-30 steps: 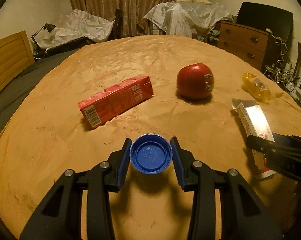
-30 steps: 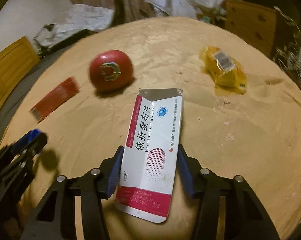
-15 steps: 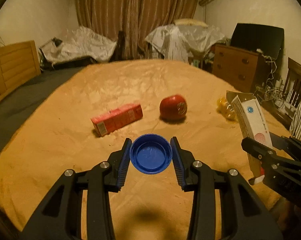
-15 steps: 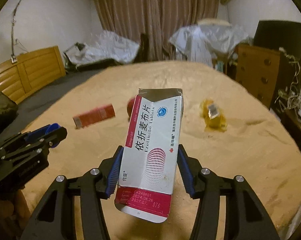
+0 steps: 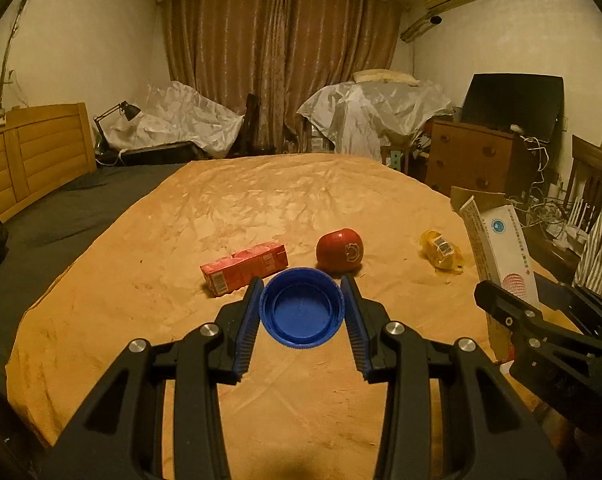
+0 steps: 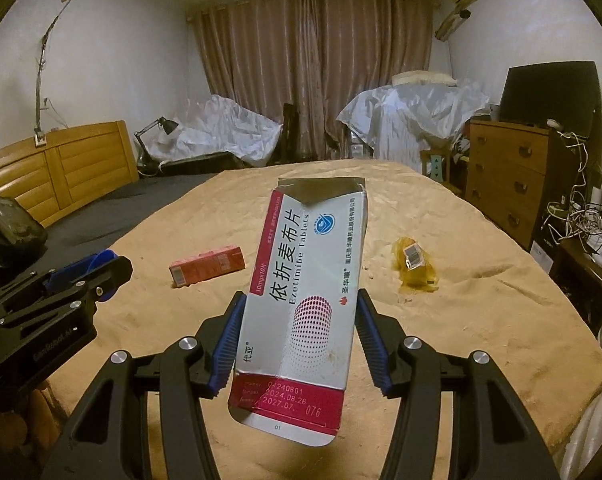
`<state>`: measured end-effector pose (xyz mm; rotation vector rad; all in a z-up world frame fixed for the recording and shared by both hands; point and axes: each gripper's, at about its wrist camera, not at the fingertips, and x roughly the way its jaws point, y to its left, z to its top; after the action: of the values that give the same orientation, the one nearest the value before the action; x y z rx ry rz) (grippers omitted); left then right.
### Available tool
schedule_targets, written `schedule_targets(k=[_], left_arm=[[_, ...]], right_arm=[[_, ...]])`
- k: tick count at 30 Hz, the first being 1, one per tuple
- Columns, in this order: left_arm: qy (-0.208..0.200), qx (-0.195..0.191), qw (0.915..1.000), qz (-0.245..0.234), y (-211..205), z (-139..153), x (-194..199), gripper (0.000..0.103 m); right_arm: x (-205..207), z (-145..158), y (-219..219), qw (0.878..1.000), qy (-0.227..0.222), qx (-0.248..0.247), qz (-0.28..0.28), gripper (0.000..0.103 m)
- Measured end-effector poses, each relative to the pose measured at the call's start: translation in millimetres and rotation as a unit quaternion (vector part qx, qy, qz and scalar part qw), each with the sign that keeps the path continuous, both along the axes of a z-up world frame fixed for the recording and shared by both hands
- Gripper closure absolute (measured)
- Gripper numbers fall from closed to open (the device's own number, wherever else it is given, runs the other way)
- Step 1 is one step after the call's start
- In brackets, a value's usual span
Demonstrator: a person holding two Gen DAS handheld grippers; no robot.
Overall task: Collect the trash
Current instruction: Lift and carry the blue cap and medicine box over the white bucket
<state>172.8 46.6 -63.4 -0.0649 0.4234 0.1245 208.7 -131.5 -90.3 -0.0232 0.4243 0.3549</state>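
Observation:
My left gripper [image 5: 303, 312] is shut on a blue bottle cap [image 5: 303, 316], held above the orange bedspread [image 5: 261, 208]. My right gripper [image 6: 299, 332] is shut on a white and red tablet box [image 6: 305, 304], held up off the bed; the box also shows in the left wrist view [image 5: 499, 252]. On the bedspread lie a red carton [image 5: 245, 268], a red apple [image 5: 339, 250] and a crumpled yellow wrapper [image 5: 441, 255]. The carton [image 6: 207, 266] and the wrapper [image 6: 415, 266] also show in the right wrist view; the box hides the apple there.
A wooden headboard [image 5: 33, 152] and a black bag [image 6: 9, 228] are at the left. A dresser [image 5: 473, 160] with a dark screen and tangled cables stands at the right. Plastic-covered furniture [image 5: 377, 108] stands before the curtains.
Both grippers have risen and pulled back from the bedspread with the cap and the box still held. The things on the bed look smaller and farther away.

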Motion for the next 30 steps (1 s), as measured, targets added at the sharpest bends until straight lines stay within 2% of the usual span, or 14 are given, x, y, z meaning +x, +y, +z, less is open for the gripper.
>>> schedule_targets(k=[7, 13, 20, 30], left_arm=[[-0.015, 0.006, 0.9997, -0.020, -15, 16, -2, 0.065], [-0.023, 0.003, 0.9981, -0.057, -48, 30, 3, 0.065], [-0.030, 0.003, 0.9932, -0.113, -102, 43, 10, 0.065], [-0.028, 0.002, 0.9809, -0.192, -187, 50, 17, 0.065]], right_arm=[[-12, 23, -19, 1.000, -0.009, 0.006, -0.008, 0.047], [-32, 52, -58, 0.999, -0.018, 0.003, -0.028, 0.047], [-56, 74, -128, 0.997, -0.016, 0.002, -0.076, 0.047], [-85, 91, -239, 0.989, -0.014, -0.010, -0.145, 0.047]])
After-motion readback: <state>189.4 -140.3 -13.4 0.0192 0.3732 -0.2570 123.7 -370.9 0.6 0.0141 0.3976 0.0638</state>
